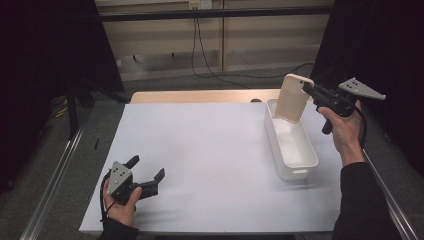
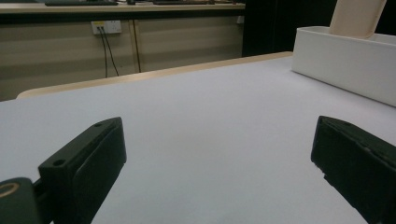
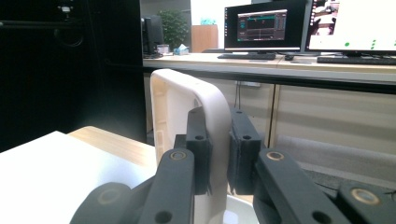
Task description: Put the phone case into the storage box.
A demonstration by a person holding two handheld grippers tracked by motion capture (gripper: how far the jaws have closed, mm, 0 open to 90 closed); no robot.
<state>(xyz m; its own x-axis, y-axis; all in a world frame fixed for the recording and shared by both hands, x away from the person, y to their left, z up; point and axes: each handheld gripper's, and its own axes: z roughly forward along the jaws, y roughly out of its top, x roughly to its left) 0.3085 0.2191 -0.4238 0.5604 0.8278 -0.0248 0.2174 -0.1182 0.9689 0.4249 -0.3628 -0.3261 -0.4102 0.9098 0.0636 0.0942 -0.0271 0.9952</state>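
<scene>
- High view: the right gripper (image 1: 306, 91), in the upper right of the frame, is clamped on the top edge of a cream lid (image 1: 293, 98).
- The lid stands nearly upright, its lower end inside the far end of a white bin (image 1: 300, 161) at the right of the table (image 1: 210, 150).
- Right gripper view: both black jaws pinch the lid's (image 3: 187, 98) curved rim at frame centre, one on each face.
- The left gripper (image 1: 147, 175) rests low on the table at the lower left, jaws spread wide apart with only bare surface between them.
- Left gripper view: the bin (image 2: 345, 60) and lid (image 2: 357, 16) sit at the upper right, well apart from these jaws.
</scene>
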